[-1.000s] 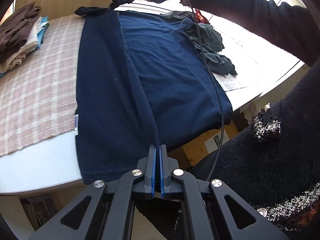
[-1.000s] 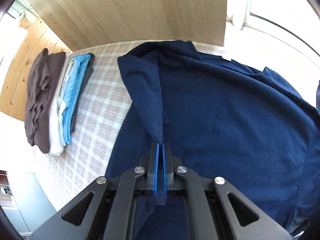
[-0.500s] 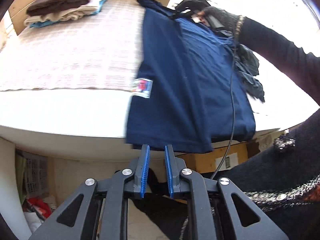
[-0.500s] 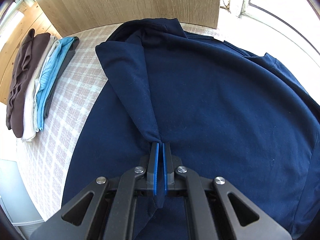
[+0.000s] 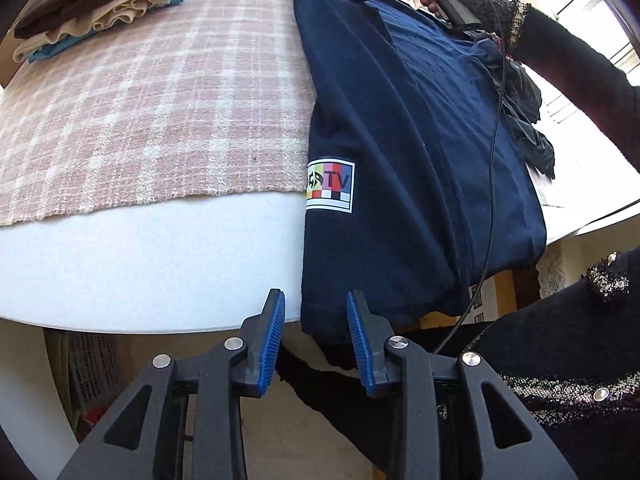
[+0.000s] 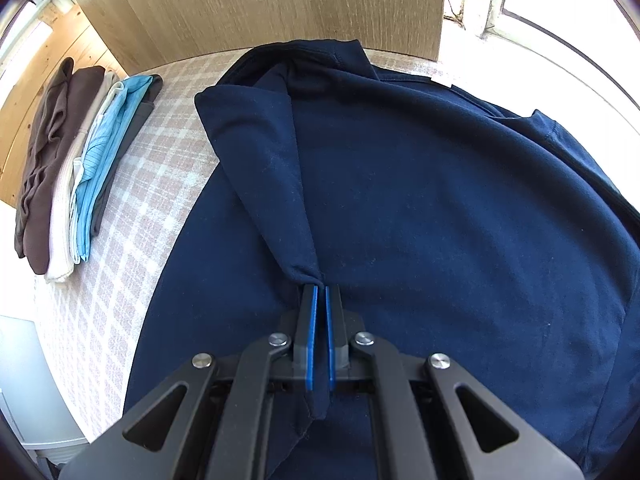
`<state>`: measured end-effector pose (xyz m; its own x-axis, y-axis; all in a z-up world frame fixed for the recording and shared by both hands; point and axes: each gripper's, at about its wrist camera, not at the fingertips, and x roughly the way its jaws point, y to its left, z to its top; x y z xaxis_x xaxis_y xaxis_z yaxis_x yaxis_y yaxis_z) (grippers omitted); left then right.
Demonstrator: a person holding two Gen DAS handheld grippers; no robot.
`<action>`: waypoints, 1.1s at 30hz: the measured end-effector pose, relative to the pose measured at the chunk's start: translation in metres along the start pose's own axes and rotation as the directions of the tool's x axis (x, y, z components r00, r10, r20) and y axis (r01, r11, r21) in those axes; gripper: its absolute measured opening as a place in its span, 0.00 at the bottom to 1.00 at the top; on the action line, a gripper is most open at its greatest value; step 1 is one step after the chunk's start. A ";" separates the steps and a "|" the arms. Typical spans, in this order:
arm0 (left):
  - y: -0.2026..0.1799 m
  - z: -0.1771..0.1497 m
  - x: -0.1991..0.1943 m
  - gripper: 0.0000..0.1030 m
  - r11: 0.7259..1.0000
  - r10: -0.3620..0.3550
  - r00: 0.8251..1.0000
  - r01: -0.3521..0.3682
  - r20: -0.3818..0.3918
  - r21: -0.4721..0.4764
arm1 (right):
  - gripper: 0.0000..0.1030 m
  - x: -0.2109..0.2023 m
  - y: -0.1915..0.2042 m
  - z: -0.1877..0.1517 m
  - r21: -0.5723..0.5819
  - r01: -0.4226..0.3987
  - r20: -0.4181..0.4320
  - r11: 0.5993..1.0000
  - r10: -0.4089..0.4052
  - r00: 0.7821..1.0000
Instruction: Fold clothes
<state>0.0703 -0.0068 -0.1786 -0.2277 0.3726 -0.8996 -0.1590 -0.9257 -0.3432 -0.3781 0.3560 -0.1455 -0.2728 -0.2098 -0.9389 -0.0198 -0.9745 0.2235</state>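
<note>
The navy shirt (image 5: 404, 152) is spread on the plaid cloth (image 5: 160, 92), one long side folded inward, its hem hung over the table edge (image 5: 140, 264). If the sleeve is dropped askew, the fold is likely to be spoiled; the overhanging hem could be dragged down by its own weight. The right gripper (image 6: 319, 300) is pressed together on the sleeve (image 6: 260, 168), held above the shirt. The left gripper (image 5: 316, 320) is spread wide just off the hem, nothing held or touched. Folded clothes (image 6: 76, 160) are stacked well apart from the shirt.
</note>
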 end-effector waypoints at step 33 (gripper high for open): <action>-0.016 0.061 -0.036 0.10 0.992 -0.107 0.990 0.101 0.086 0.071 | 0.27 -0.054 0.090 0.074 -0.314 0.095 0.097 0.945 -0.068 0.993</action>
<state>0.0220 -0.0018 -0.1245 -0.2915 0.4739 -0.8309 -0.2486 -0.8764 -0.4126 -0.4363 0.2857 -0.0554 -0.3625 -0.1345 -0.9222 0.2576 -0.9654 0.0395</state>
